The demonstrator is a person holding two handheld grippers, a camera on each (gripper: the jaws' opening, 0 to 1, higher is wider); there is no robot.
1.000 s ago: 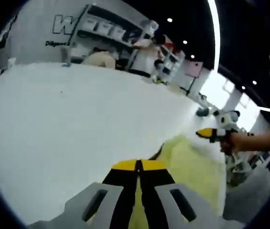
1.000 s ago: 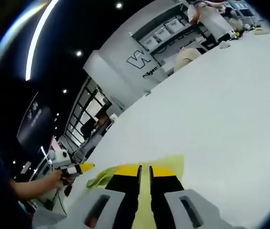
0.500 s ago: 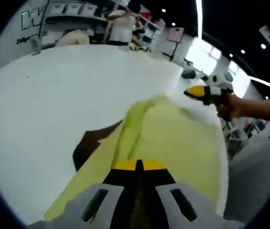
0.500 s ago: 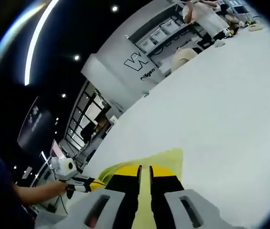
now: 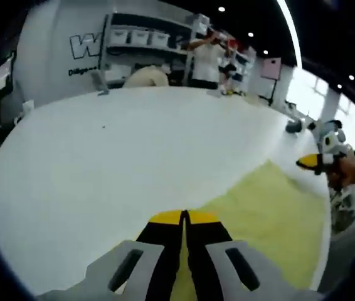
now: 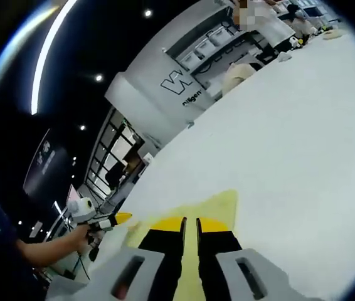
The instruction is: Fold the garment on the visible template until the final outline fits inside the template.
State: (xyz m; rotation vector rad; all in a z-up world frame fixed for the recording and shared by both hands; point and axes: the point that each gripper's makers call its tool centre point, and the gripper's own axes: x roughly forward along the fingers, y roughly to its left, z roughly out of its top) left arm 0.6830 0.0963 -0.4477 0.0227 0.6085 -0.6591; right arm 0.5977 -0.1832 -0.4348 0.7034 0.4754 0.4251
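left gripper [image 5: 184,217] clamped on yellow garment [image 5: 271,213], right gripper [image 6: 190,221] clamped on its far edge, white table [image 5: 102,163] beyond both

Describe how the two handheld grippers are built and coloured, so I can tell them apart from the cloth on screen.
Both look alike. The left gripper has two black jaws capped with yellow tips, set in light grey housings with dark slots. The right gripper has the same black jaws, yellow tips and grey slotted housings. Seen from the side in the left gripper view, it shows a yellow tip ahead of a white body.

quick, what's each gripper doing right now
Left gripper: shut on the pale yellow fabric garment.
Right gripper: shut on the same garment.
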